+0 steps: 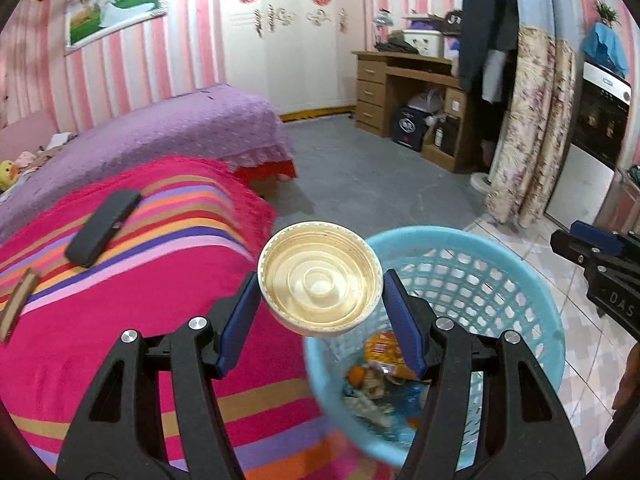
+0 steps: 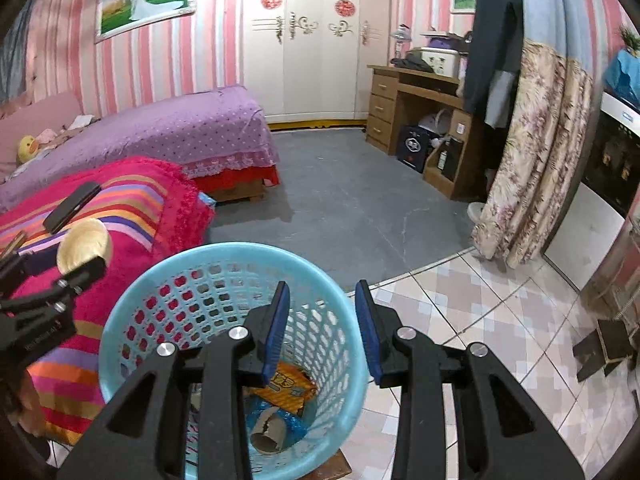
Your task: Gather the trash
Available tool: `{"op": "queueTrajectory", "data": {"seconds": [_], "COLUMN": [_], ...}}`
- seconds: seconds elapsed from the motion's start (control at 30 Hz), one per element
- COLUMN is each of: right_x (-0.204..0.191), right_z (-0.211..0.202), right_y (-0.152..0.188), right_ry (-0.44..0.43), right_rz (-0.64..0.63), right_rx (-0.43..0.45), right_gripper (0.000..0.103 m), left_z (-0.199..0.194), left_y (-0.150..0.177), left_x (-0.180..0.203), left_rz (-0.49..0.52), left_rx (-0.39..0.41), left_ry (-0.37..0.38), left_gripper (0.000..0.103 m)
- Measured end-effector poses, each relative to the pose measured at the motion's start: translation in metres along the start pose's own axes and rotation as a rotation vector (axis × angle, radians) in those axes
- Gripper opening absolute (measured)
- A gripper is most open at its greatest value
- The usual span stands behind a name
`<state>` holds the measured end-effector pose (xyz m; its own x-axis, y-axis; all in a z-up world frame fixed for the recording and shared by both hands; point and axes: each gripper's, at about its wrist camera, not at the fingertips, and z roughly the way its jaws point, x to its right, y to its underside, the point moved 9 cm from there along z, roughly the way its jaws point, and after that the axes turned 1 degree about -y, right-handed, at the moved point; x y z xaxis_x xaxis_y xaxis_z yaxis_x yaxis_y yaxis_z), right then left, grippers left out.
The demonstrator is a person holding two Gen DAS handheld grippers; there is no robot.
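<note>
Left gripper [image 1: 320,296] clenched on cream lid [image 1: 319,278], held over near-left rim of blue basket [image 1: 532,280], above edge of striped blanket [image 1: 120,300]. Right gripper [image 2: 322,320] released, empty, above basket. Best carried further over basket centre before letting go, clear of rim. Beyond: black case [image 1: 102,227], purple bed [image 1: 180,128].

Right gripper [image 2: 322,312] low centre of frame, jaws apart and empty above blue basket [image 2: 132,320] holding orange wrapper [image 2: 290,390] and cardboard tube [image 2: 268,436], left gripper [image 2: 60,264] at left edge gripping cream lid [image 2: 82,242] over striped blanket [image 2: 136,200]
</note>
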<state>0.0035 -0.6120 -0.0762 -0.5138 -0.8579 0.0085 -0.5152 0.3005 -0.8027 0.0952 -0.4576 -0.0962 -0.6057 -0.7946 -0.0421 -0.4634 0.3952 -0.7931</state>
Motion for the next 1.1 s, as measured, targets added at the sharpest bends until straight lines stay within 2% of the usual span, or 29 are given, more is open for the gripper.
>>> {"op": "queueTrajectory", "data": {"seconds": [0.1, 0.17, 0.23, 0.27, 0.43, 0.53, 0.83, 1.03, 1.1], "right_x": [0.009, 0.015, 0.019, 0.020, 0.020, 0.011, -0.051, -0.103, -0.115], "right_z": [0.000, 0.000, -0.001, -0.003, -0.008, -0.012, -0.057, -0.087, -0.095], "right_y": [0.002, 0.002, 0.002, 0.002, 0.001, -0.001, -0.019, -0.027, -0.024], "right_ry": [0.014, 0.021, 0.024, 0.025, 0.032, 0.032, -0.015, -0.094, -0.126], "right_rz": [0.019, 0.034, 0.045, 0.050, 0.050, 0.039, -0.058, -0.085, -0.071], "right_rx": [0.000, 0.002, 0.009, 0.015, 0.034, 0.046, 0.142, 0.192, 0.195], "right_gripper": [0.044, 0.049, 0.063, 0.066, 0.087, 0.093, 0.098, 0.098, 0.098], "left_z": [0.012, 0.016, 0.014, 0.012, -0.006, -0.023, -0.116, -0.183, -0.198], "left_y": [0.005, 0.006, 0.005, 0.004, -0.002, -0.007, -0.017, -0.002, 0.006], "left_x": [0.014, 0.017, 0.016, 0.013, -0.014, -0.037, -0.142, -0.217, -0.234], "left_rz": [0.009, 0.022, 0.031, 0.035, 0.027, 0.008, -0.074, -0.110, -0.130], "left_rx": [-0.037, -0.044, -0.026, -0.016, 0.033, 0.065, 0.176, 0.239, 0.240], "left_ry": [0.046, 0.047, 0.023, 0.017, -0.052, -0.097, -0.260, -0.427, -0.457], "left_gripper": [0.062, 0.078, 0.087, 0.089, 0.095, 0.096, 0.097, 0.097, 0.097]}}
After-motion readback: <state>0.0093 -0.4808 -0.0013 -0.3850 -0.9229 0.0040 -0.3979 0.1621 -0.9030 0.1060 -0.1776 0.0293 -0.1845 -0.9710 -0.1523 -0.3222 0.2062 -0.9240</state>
